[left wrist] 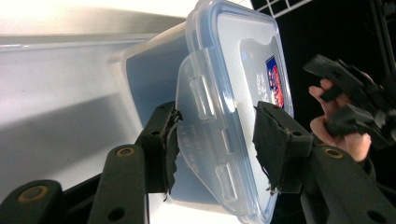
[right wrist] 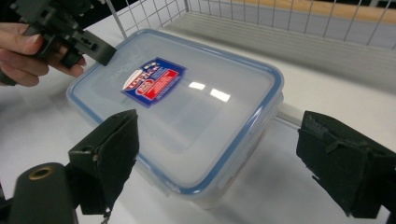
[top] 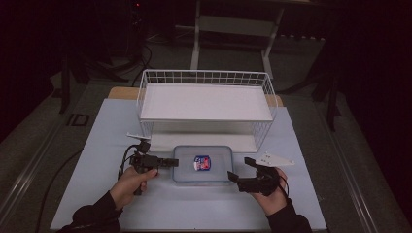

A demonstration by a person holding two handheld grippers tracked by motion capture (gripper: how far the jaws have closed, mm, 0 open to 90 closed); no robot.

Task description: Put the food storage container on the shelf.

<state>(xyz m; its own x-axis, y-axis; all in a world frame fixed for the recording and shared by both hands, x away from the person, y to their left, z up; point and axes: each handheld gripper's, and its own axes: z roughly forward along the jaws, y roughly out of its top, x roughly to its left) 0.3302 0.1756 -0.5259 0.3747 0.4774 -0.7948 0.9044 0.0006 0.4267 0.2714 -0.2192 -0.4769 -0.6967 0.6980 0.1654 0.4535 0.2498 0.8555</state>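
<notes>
**Item: one lidded box, claws at both ends**

Box (top: pixel 202 164): count one, clear plastic, blue-sealed lid, one label (top: pixel 201 162) on top. It lies flat on the surface (top: pixel 194 208) just before the rack (top: pixel 204 104), long axis running left to right between my hands.

Left claw (top: pixel 171 163): count one. It sits at the box's left short end, jaws closed in around the lid's side flap (left wrist: pixel 203 135), one pad under the rim and one over the lid; I judge it gripping, or nearly so.

Right claw (top: pixel 234 179): count one. It stands wide open and holds nothing, just off the box's right front corner, not touching.

Nearer hand: the left.
</notes>
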